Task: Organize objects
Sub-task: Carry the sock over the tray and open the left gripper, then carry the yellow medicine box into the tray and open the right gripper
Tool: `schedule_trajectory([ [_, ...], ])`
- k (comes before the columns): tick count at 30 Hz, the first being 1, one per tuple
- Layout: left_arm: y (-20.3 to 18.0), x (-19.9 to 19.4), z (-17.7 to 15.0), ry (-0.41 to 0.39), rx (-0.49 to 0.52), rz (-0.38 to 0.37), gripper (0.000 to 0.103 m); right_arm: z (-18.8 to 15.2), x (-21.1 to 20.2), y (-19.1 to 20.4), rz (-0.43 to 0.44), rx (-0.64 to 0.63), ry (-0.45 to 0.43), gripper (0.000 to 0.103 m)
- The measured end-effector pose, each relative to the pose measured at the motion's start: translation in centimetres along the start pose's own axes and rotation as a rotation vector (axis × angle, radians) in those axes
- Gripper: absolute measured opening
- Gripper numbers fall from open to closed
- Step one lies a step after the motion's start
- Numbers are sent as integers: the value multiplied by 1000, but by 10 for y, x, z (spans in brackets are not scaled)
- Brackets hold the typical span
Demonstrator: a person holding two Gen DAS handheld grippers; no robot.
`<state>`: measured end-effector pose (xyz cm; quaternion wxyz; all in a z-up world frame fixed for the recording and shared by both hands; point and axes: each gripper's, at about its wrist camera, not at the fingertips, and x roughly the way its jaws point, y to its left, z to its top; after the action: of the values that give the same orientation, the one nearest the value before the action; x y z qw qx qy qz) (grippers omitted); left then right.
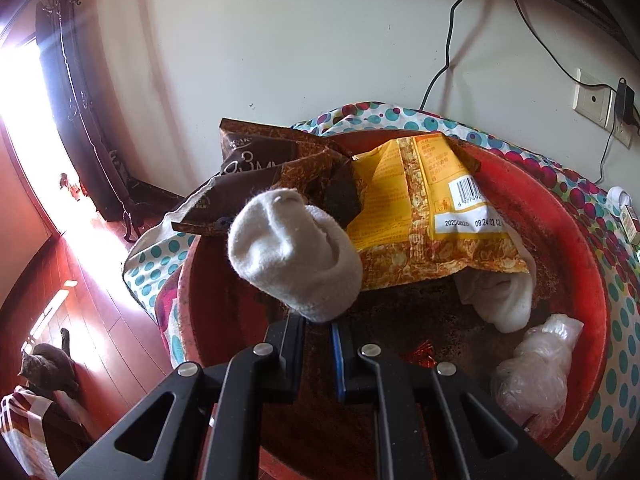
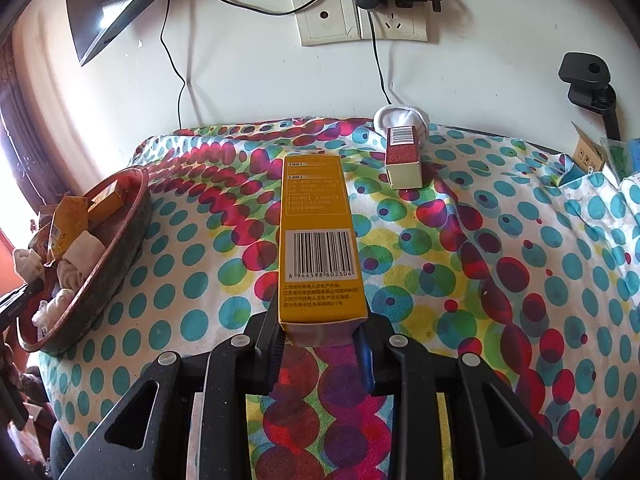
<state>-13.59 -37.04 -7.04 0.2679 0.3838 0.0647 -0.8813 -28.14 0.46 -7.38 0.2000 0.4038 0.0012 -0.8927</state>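
My left gripper (image 1: pixel 318 322) is shut on a rolled white sock (image 1: pixel 294 252) and holds it over the red basin (image 1: pixel 576 248). In the basin lie a brown snack bag (image 1: pixel 256 176), a yellow snack bag (image 1: pixel 432 216), another white sock (image 1: pixel 500 296) and a clear plastic bag (image 1: pixel 536 372). My right gripper (image 2: pixel 320 336) is shut on a long yellow box (image 2: pixel 318 240) with a barcode, held above the dotted cloth (image 2: pixel 480 260). The basin (image 2: pixel 108 256) shows at the left in the right wrist view, holding socks and yellow packs.
A small red-and-white box (image 2: pixel 403 158) stands on the cloth near the wall, with a white sock (image 2: pixel 400 118) behind it. Wall sockets (image 2: pixel 362 16) and cables hang above. A monitor (image 2: pixel 108 4) is at the upper left. A cat (image 1: pixel 48 368) sits on the wooden floor.
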Motion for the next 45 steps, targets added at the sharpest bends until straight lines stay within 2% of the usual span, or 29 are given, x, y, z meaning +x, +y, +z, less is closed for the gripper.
schedule_trajectory([
  [7, -14, 10, 9, 32, -5, -52, 11, 0, 1, 5, -20, -28, 7, 28],
  [9, -26, 7, 8, 12, 22, -48, 14, 0, 0, 5, -23, -32, 0, 28],
  [11, -28, 4, 7, -8, 5, -89, 14, 0, 0, 5, -26, -32, -2, 28],
  [13, -27, -2, 5, -34, -5, -124, 24, 1, 0, 5, -27, -33, -1, 28],
  [15, -24, -12, 2, -76, -1, -139, 64, 1, 0, 6, -34, -38, -2, 28],
  [17, -18, -21, -2, -96, -5, -156, 77, 0, -1, 7, -40, -49, -3, 28],
  [18, -14, -26, -5, -99, -10, -151, 79, 0, -1, 9, -45, -57, -1, 28],
  [21, -1, -46, -17, -154, -39, -144, 81, 0, 0, 12, -61, -74, 4, 28],
  [27, 22, -86, -47, -222, -56, -179, 84, -1, 3, 19, -94, -110, 11, 28],
  [29, 27, -85, -46, -203, -66, -228, 85, -2, 2, 26, -121, -141, 6, 28],
  [31, 35, -85, -46, -195, -115, -247, 85, 3, -4, 38, -111, -151, -6, 28],
  [34, 44, -89, -50, -183, -187, -249, 85, 19, -22, 75, -66, -184, -56, 29],
  [37, 43, -97, -56, -183, -188, -243, 85, 33, -34, 132, -6, -271, -81, 29],
  [41, 33, -101, -56, -209, -125, -206, 85, 33, -22, 202, 69, -353, -51, 28],
  [43, 35, -99, -57, -198, -130, -214, 85, 27, -10, 228, 72, -371, -33, 28],
  [45, 42, -98, -56, -200, -157, -220, 85, 20, -5, 244, 132, -351, -17, 28],
])
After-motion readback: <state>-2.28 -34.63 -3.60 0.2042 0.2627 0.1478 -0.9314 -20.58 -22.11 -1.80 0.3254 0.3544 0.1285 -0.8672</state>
